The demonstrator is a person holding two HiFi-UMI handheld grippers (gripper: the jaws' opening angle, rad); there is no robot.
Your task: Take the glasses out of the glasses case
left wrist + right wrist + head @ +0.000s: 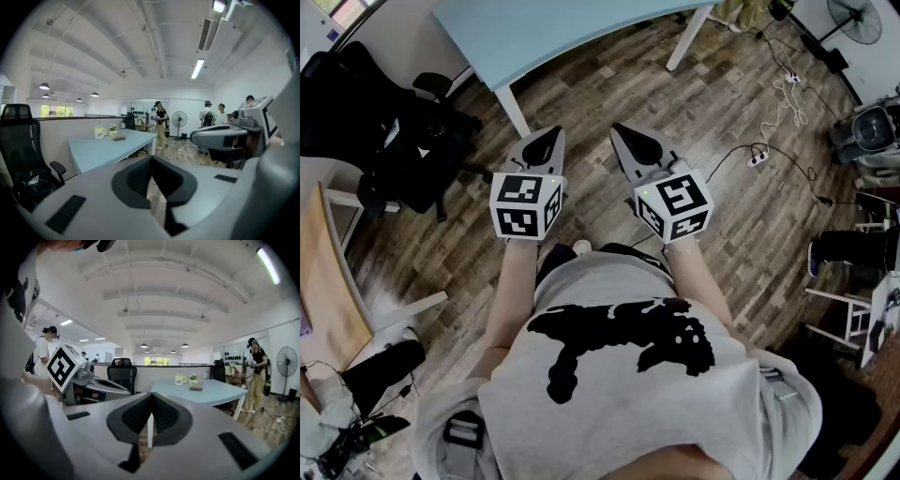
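A small grey-brown glasses case (119, 137) lies closed on the light-blue table (108, 152), far ahead of both grippers; the right gripper view also shows the case (196, 387) on the table (211, 394). No glasses show. In the head view I hold both grippers at waist height over the wooden floor, a few steps short of the table (562, 33). My left gripper (544, 142) is shut with nothing in it, its pads meeting at the tip (151, 161). My right gripper (632, 139) is also shut and empty (151, 397).
A white mug (99, 133) and a small plant (112, 127) stand by the case. A black office chair (389, 131) is at the left. Cables and a power strip (757, 159) lie on the floor at the right. Several people and a fan (179, 119) stand farther back.
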